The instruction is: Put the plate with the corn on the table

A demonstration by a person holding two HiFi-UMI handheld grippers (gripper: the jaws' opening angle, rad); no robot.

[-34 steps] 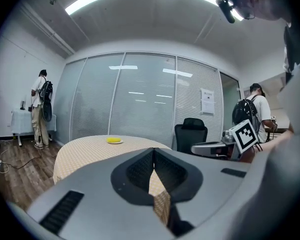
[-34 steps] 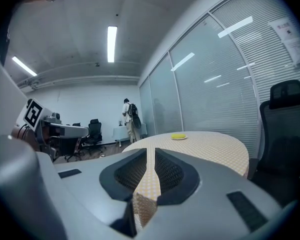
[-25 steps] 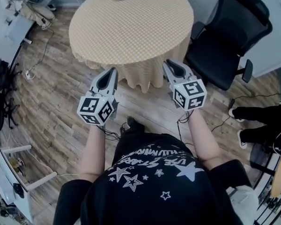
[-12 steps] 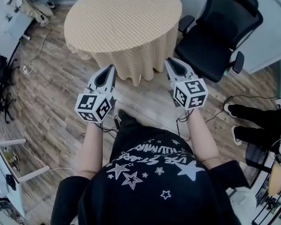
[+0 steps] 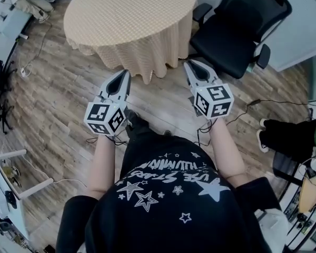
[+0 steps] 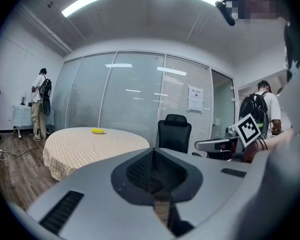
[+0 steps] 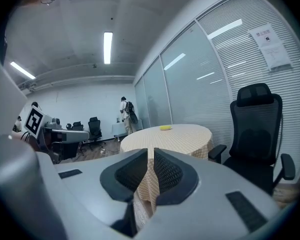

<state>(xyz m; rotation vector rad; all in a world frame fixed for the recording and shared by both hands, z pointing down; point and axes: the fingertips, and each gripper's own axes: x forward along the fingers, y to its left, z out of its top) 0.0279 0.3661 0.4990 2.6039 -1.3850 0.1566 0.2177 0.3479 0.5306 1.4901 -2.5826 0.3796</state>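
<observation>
The plate with the yellow corn lies on the far side of the round table with the checked cloth; the right gripper view shows this plate and table too. In the head view the table fills the top and the plate is out of frame. My left gripper and right gripper hover above the wooden floor, short of the table, both shut and empty. The left gripper and right gripper each show their jaws closed together.
A black office chair stands right of the table. Cables trail over the floor at left. A person's dark legs show at the right edge. A person stands far off by the glass wall, another with a backpack at right.
In the head view the table has slid up and left and the plate has left the top edge. Both grippers stay shut, at about the same spots.
</observation>
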